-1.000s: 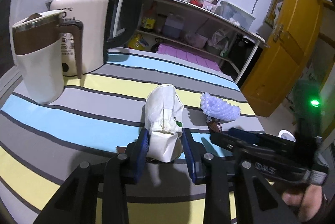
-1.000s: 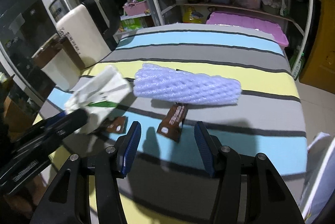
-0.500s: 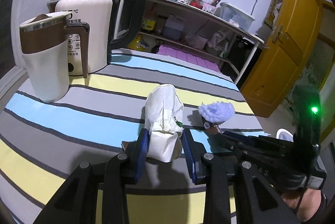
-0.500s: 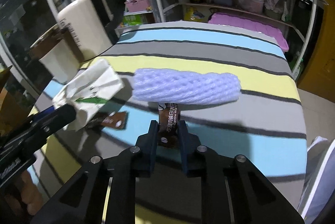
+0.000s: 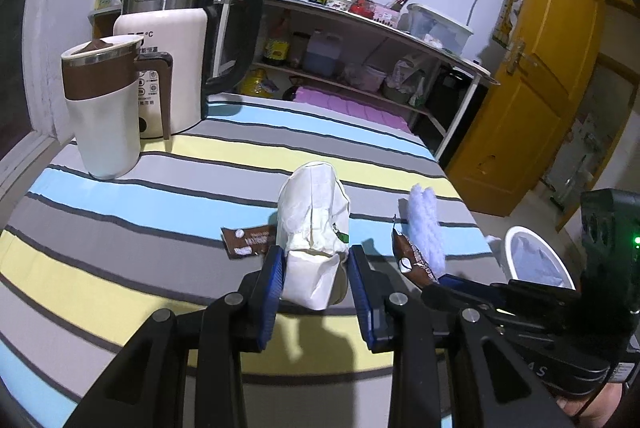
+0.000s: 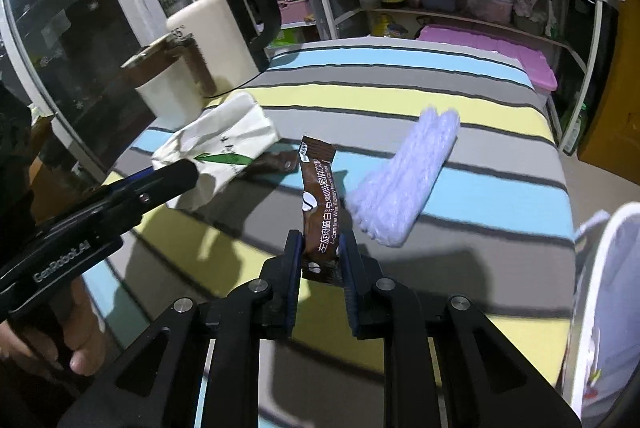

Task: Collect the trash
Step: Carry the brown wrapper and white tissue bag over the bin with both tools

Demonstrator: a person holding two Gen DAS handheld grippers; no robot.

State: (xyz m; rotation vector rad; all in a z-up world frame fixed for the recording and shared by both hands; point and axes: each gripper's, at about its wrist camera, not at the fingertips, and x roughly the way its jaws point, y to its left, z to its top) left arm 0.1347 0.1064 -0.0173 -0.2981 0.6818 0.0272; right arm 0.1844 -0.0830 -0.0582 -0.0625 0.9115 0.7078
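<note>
Since a second ago my right gripper has closed on the brown coffee sachet and lifted it off the striped cloth, and the purple foam sleeve, then lying crosswise, now lies slanted beside it. The sachet stands upright between my right fingers, its white print reading "L-Carnitine White Kidney Bean Coffee" beside a column of Chinese characters. My left gripper has its fingers half-spread, clamping the crumpled white paper bag, which carries a small green leaf mark; "GenRobot.AI" is printed along that gripper's side in the right view. A second brown sachet lies flat on the table just left of the bag. The table wears a cloth striped blue, grey and yellow. At its far left stand a white-and-brown mug and a cream kettle marked "°C". Beyond are open shelves of bottles, a wooden board and a yellow door. A white bin sits off the table's right edge.
</note>
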